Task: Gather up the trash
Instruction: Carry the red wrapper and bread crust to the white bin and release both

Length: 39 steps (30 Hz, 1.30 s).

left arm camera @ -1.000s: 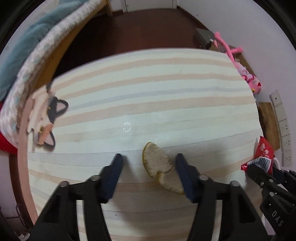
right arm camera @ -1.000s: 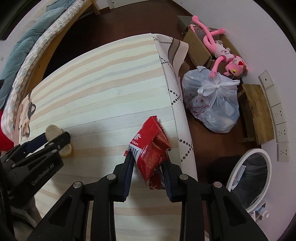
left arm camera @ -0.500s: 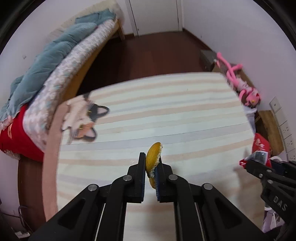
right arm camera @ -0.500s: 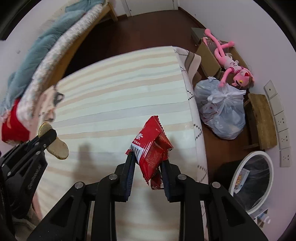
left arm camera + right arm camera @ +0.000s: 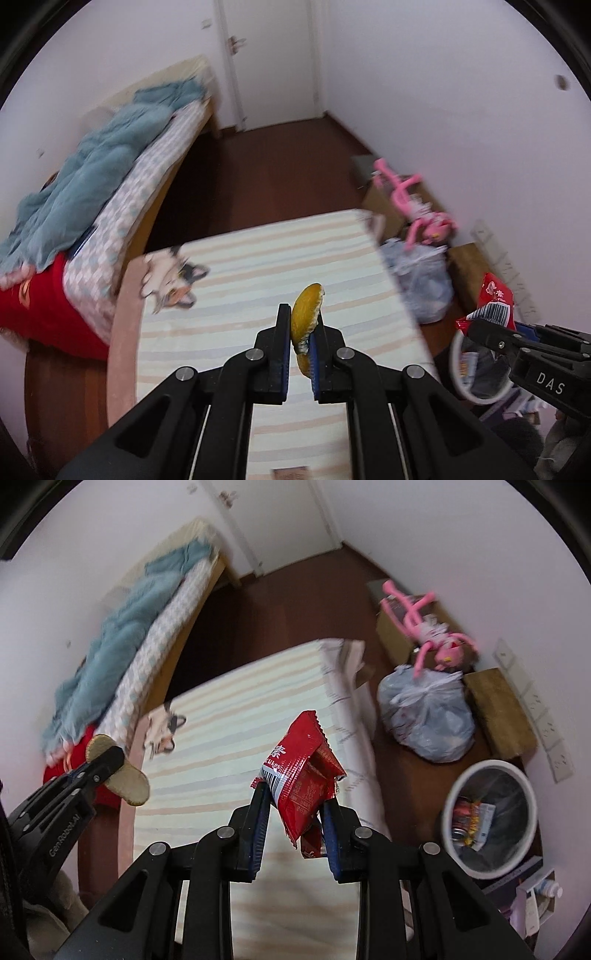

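Trash is lifted in both grippers: my left gripper (image 5: 300, 341) has its jaws clamped on the orange peel (image 5: 305, 309), my right gripper (image 5: 295, 814) pinches the red wrapper (image 5: 301, 775), both above the table (image 5: 236, 716). Next I judge both should swing right to the white bin (image 5: 491, 819) and release.

A bedroom in a home. At the left of the frame, a bed (image 5: 122, 192) with a rumpled blue blanket (image 5: 92, 166) stands against a white wall. A closed white door (image 5: 273, 62) is at top centre. A pink plush toy (image 5: 424, 627) and a tied plastic bag (image 5: 428, 716) sit on dark wood floor (image 5: 266, 173) at right.
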Each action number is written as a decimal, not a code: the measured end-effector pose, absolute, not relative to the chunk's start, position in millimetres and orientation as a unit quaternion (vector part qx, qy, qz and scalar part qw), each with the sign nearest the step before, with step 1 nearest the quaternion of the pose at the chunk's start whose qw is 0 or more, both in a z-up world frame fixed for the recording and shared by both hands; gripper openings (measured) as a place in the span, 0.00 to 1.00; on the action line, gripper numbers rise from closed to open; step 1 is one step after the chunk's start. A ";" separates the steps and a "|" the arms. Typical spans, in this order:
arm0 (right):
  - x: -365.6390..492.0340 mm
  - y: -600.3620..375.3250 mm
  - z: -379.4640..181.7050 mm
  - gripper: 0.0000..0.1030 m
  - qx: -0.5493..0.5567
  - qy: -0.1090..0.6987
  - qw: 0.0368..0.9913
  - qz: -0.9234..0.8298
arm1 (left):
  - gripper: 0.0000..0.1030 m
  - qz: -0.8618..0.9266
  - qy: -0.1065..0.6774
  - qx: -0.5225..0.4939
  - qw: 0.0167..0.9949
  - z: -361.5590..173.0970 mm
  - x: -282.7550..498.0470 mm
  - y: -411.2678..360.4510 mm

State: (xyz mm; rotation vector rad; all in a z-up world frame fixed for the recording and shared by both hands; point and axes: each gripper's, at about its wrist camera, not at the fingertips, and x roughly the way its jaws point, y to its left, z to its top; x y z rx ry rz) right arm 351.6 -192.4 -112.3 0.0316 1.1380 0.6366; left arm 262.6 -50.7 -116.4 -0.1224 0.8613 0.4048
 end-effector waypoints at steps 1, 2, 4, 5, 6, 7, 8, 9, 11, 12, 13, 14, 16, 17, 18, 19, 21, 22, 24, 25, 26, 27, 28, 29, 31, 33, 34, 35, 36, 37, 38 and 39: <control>350.8 -211.2 -102.5 0.28 0.022 0.522 0.802 0.289 | 0.06 0.184 0.413 -0.056 0.890 -112.6 265.3 -60.4; 351.4 -225.9 -94.7 0.28 0.025 0.516 0.809 0.282 | 0.06 0.172 0.410 -0.054 0.894 -108.2 268.9 -73.2; 353.3 -260.4 -81.6 0.28 0.034 0.505 0.822 0.262 | 0.06 0.149 0.407 -0.046 0.900 -102.1 277.2 -98.6; 354.4 -275.5 -77.2 0.28 0.038 0.503 0.825 0.254 | 0.06 0.134 0.406 -0.041 0.903 -99.5 284.2 -114.9; 356.6 -292.3 -73.8 0.28 0.041 0.501 0.830 0.243 | 0.06 0.117 0.406 -0.038 0.905 -97.9 292.3 -131.3; 359.9 -313.8 -71.4 0.28 0.047 0.499 0.835 0.228 | 0.06 0.107 0.407 -0.034 0.906 -95.9 298.7 -144.2; 362.8 -326.6 -70.7 0.28 0.051 0.499 0.837 0.219 | 0.06 0.094 0.408 -0.029 0.908 -96.0 307.3 -159.1; 367.0 -345.2 -70.8 0.28 0.054 0.500 0.840 0.205 | 0.06 0.081 0.410 -0.024 0.908 -97.0 317.0 -174.6; 377.0 -379.9 -77.0 0.28 0.065 0.504 0.843 0.178 | 0.06 0.059 0.417 -0.017 0.907 -100.8 334.0 -201.6; 381.6 -392.6 -81.4 0.28 0.069 0.507 0.842 0.169 | 0.06 0.050 0.420 -0.013 0.906 -103.0 341.6 -213.7; 386.1 -405.5 -86.5 0.28 0.074 0.511 0.842 0.159 | 0.06 0.037 0.426 -0.008 0.904 -108.2 353.4 -230.6; 391.2 -419.2 -93.4 0.28 0.078 0.515 0.841 0.148 | 0.06 0.028 0.430 -0.003 0.902 -112.5 361.5 -242.9; 403.1 -446.5 -113.7 0.28 0.089 0.530 0.834 0.127 | 0.06 0.012 0.441 0.008 0.897 -123.3 378.5 -267.7; 407.8 -456.2 -123.9 0.28 0.095 0.536 0.830 0.121 | 0.06 0.002 0.450 0.014 0.893 -131.9 389.1 -281.1; 413.3 -468.0 -136.3 0.28 0.098 0.545 0.825 0.113 | 0.06 -0.005 0.456 0.019 0.890 -138.8 396.1 -290.7; 419.0 -478.5 -150.2 0.28 0.101 0.555 0.819 0.104 | 0.06 -0.012 0.465 0.027 0.885 -148.0 404.4 -301.5; 432.2 -492.1 -178.9 0.28 0.109 0.573 0.807 0.092 | 0.06 -0.033 0.490 0.033 0.870 -169.4 422.3 -318.9; 439.0 -497.9 -193.4 0.28 0.115 0.582 0.801 0.087 | 0.06 -0.046 0.512 0.036 0.857 -185.9 433.9 -329.6; 451.5 -509.8 -229.4 0.28 0.127 0.605 0.782 0.075 | 0.06 -0.059 0.541 0.042 0.838 -210.9 449.2 -343.5; 457.8 -516.5 -248.8 0.28 0.134 0.617 0.772 0.069 | 0.06 -0.067 0.561 0.047 0.824 -227.2 457.8 -351.2; 460.9 -518.2 -261.8 0.28 0.137 0.625 0.766 0.067 | 0.06 -0.074 0.580 0.048 0.810 -245.3 467.2 -356.8; 466.8 -523.4 -280.7 0.28 0.142 0.635 0.757 0.059 | 0.06 -0.080 0.593 0.049 0.800 -258.7 473.4 -360.6; 472.1 -527.3 -297.1 0.28 0.146 0.643 0.750 0.055 | 0.06 -0.087 0.612 0.047 0.784 -277.8 481.7 -364.6; 476.6 -531.3 -313.9 0.28 0.150 0.653 0.740 0.053 | 0.06 -0.091 0.628 0.044 0.772 -293.4 487.3 -366.9; 482.1 -535.5 -337.5 0.28 0.159 0.666 0.728 0.043 | 0.06 -0.101 0.656 0.033 0.747 -320.5 496.9 -369.5; 490.1 -540.4 -364.1 0.30 0.166 0.680 0.714 0.034 | 0.07 -0.111 0.680 0.014 0.724 -342.8 506.3 -369.6; 493.6 -542.3 -376.7 0.31 0.173 0.686 0.706 0.035 | 0.07 -0.114 0.692 0.001 0.713 -354.3 510.9 -368.4; 495.7 -542.8 -383.6 0.31 0.178 0.690 0.701 0.037 | 0.07 -0.117 0.701 -0.012 0.703 -362.9 514.2 -366.9; 498.9 -542.8 -393.7 0.31 0.182 0.695 0.695 0.036 | 0.08 -0.117 0.712 -0.033 0.692 -372.1 518.1 -363.8; 501.5 -543.2 -402.9 0.32 0.188 0.700 0.688 0.037 | 0.10 -0.116 0.717 -0.044 0.686 -375.6 520.4 -361.3; 502.7 -542.8 -408.1 0.35 0.193 0.702 0.684 0.041 | 0.13 -0.114 0.722 -0.055 0.680 -381.3 523.2 -358.2; 504.4 -543.4 -415.3 0.42 0.201 0.706 0.678 0.042 | 0.16 -0.111 0.723 -0.062 0.679 -383.9 524.8 -354.9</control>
